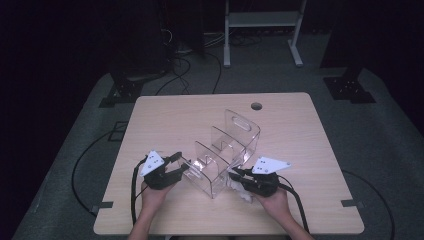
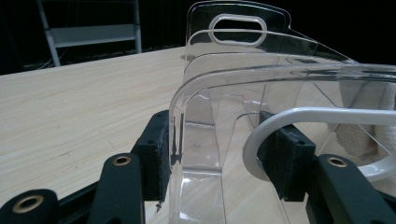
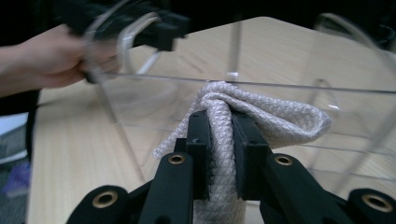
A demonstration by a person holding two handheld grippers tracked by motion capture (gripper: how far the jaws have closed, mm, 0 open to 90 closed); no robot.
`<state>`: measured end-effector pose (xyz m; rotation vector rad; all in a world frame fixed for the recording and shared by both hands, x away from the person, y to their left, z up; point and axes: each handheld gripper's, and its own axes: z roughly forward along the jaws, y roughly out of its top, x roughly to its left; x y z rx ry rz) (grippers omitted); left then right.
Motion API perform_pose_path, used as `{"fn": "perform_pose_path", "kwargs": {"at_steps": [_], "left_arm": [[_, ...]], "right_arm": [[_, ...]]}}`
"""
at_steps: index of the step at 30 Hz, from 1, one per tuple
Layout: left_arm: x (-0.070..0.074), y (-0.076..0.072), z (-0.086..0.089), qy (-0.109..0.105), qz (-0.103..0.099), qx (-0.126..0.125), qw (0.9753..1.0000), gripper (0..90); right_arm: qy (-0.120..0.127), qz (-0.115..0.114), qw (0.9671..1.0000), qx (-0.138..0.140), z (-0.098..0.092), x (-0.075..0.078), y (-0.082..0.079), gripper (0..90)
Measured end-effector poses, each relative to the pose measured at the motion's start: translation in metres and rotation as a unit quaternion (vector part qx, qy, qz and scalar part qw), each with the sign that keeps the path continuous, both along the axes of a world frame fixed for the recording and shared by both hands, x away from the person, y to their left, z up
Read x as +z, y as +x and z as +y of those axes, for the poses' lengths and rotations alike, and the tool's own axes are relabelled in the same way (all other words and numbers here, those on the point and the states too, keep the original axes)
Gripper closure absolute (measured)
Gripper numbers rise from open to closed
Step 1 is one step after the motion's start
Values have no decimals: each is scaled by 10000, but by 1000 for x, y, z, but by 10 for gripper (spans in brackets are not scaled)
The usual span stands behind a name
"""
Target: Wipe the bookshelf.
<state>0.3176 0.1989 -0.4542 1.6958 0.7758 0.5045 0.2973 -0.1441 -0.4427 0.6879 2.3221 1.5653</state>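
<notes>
We see a clear plastic organizer (image 1: 227, 150) standing near the middle of the pale wooden desk (image 1: 165, 115), its tall handled end farthest from the person and its lower open compartments toward the near edge. Our left tongs (image 1: 178, 165) sit at the organizer's near left corner; in the left gripper view they stand apart on either side of the curved clear wall (image 2: 196, 140), one pad (image 2: 156, 154) outside it and the other inside, and we cannot tell whether the pads actually press the plastic. That same view shows the handle cut-out (image 2: 237, 30) at the top of the far wall and, through the plastic at the right, a bit of white woven cloth (image 2: 364, 126). Our right tongs (image 1: 234, 173) are at the organizer's near right side, just beside its lowest wall, and they are clamped together on the white cloth (image 3: 252, 116): in the right gripper view the folded knit fabric is pinched between the two black pads and bulges out above them toward the right, close against the clear wall. From above, the cloth (image 1: 239, 189) shows as a small white bunch under the right tongs, resting on the desk right next to the organizer. The person's hand (image 3: 56, 58) holding the left tongs appears across the organizer in the right gripper view.
</notes>
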Motion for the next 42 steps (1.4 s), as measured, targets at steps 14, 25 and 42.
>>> {"fn": "perform_pose_path", "kwargs": {"at_steps": [14,25,42], "left_arm": [[-1,0,-3,-49,-22,85,9999,478],[-1,1,-5,-28,-17,101,9999,478],[0,1,-4,1,-7,63,10000,477]], "right_arm": [[256,234,9994,-22,-1,3,1,783],[234,193,9995,-39,4,6,-4,783],[66,-54,9992,399,28,10,-25,783]]}}
